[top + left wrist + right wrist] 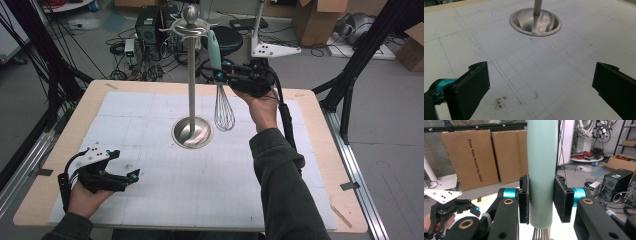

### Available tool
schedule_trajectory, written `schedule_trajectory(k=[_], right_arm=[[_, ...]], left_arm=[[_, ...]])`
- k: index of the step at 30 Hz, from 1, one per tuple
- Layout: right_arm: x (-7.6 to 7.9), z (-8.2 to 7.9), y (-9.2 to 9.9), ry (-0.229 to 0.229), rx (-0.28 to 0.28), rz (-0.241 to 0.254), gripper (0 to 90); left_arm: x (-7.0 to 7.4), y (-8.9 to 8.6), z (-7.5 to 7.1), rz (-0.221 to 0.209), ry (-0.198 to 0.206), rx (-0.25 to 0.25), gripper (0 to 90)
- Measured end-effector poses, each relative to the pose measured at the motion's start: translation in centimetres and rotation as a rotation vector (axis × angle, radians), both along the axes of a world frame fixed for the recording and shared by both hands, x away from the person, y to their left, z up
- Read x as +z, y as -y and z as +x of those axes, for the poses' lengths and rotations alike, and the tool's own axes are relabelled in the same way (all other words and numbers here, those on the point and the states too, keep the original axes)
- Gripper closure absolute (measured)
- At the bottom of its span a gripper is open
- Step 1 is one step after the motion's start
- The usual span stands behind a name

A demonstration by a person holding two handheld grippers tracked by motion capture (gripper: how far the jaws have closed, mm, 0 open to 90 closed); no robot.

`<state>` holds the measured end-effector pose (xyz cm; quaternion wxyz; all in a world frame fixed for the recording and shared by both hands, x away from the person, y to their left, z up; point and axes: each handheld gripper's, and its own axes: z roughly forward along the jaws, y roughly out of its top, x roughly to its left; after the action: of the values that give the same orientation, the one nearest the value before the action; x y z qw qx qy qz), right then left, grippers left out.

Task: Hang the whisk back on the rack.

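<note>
Behind the right tongs (541,202) two flat cardboard sheets (471,157) lean on the wall; one reads "Free Your Hands by JAKA", printed sideways. No other writing I can read.

Right tongs are clenched on the pale green handle of a whisk (223,107), pads pressing it from both sides. The whisk hangs upright, wires down, lifted off the tabletop (60,145), handle top up near the arms of the metal stand (192,75). Stand's pole is just beside the right tongs, its round base (535,22) below and to the side of the whisk wires.

Left tongs (131,176) are released, jaws wide apart w/ nothing between them, held low over the white mat (165,190), well apart from the whisk. Stand base sits ahead of them.

The mat has a faint pencil grid, plus some dark smudges and specks right in front of the left tongs. Wooden edge shows round the mat.

Room: grey floor, black frame legs either side, tangle of cables and black boxes (147,25) beyond the right tongs, a stool (227,37), more cartons (320,20) at the back.
</note>
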<state>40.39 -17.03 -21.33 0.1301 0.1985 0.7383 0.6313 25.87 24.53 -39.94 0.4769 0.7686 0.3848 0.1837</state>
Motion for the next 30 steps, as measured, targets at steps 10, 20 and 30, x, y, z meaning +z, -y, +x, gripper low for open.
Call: schedule_trajectory(k=[10, 20, 30], right_arm=[[0.01, 0.31, -0.33, -0.002, -0.002, 0.000, 69.0], [-0.11, 0.57, -0.73, -0.007, -0.002, 0.000, 69.0], [-0.39, 0.89, -1.00, -0.014, -0.003, 0.002, 69.0]], left_arm=[[0.00, -0.01, 0.01, -0.002, 0.001, -0.001, 1.7], [-0.04, 0.05, 0.03, -0.004, -0.001, -0.002, 1.7], [-0.01, 0.03, 0.00, -0.004, -0.001, -0.002, 1.7]])
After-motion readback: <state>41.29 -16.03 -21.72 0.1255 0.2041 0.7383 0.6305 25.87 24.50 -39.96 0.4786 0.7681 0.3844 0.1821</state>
